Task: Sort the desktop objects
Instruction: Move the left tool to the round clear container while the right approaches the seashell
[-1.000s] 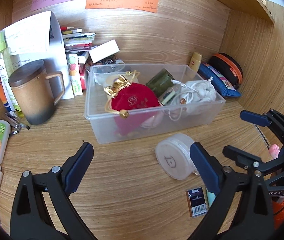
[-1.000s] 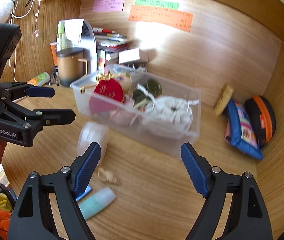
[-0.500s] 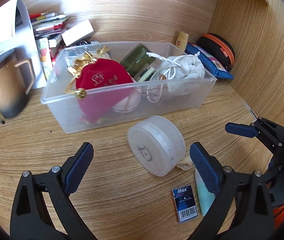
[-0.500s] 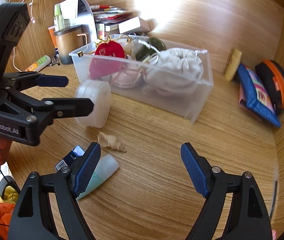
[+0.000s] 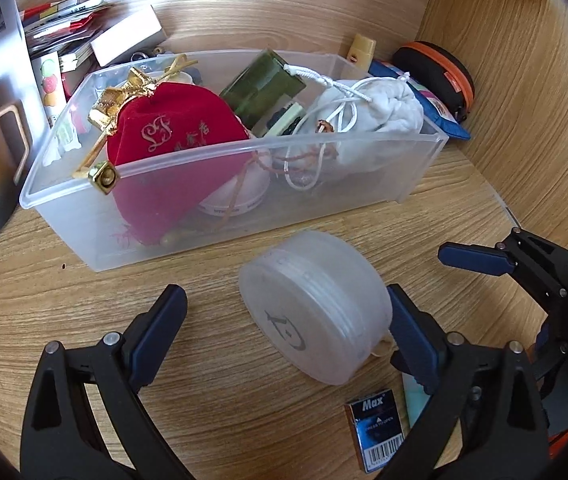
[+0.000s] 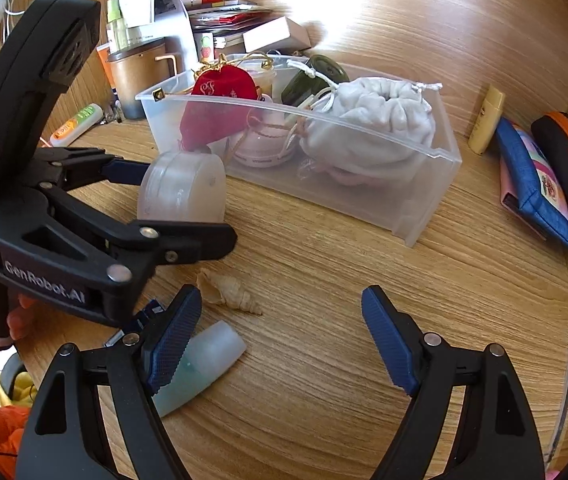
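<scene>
Round frosted case [image 5: 316, 308] near desk front edge — light, stiff, slippery; grip curved rim. Left gripper [image 5: 284, 320] jaws wide, straddling it, nothing held — right gripper [image 6: 280, 332] wide, empty.

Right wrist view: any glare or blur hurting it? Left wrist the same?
Right wrist view: strong glare washes out the back wall, the notes there unreadable; the seashell and clear box stay sharp. Left wrist view: even light, no blowout, round case crisp. Both: heavy fisheye bending, dark corners.
</scene>
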`<state>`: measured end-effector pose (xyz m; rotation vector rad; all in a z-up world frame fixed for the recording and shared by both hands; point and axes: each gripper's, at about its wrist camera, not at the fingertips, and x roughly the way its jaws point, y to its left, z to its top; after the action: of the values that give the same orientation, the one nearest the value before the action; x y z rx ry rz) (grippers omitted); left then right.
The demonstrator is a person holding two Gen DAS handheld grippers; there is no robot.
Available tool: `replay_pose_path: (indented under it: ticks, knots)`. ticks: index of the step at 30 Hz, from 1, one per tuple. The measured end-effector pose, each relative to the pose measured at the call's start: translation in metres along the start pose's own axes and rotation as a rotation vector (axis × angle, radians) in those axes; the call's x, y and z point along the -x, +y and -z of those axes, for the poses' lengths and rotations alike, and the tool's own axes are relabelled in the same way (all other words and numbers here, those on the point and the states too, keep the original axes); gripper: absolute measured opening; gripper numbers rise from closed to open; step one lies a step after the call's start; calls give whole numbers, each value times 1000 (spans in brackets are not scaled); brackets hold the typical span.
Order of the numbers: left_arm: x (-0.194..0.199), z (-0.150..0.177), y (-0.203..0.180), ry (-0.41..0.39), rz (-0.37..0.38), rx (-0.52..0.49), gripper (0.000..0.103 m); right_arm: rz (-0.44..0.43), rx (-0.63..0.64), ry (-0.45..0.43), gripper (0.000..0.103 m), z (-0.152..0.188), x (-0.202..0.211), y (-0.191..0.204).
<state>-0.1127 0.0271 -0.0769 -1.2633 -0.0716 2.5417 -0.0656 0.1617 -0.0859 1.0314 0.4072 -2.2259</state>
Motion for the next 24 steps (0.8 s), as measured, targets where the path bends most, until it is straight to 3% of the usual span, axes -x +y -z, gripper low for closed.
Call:
replay_pose_path:
  ticks: [10,13,18,24]
  knots:
    - [3,5,10,-16,-72,12,97,-7,29,32,73,-5,-11,8]
    - [4,7,16,-12,-88,21,90,-6,47,46,62,-6,-15,12]
    - [7,10,24,-12,-91,42,84,-1,49,49,61,-7,-17,13]
    - [8,8,20,-27,-77,29,76,-29,36,50,52,-8,-18,9]
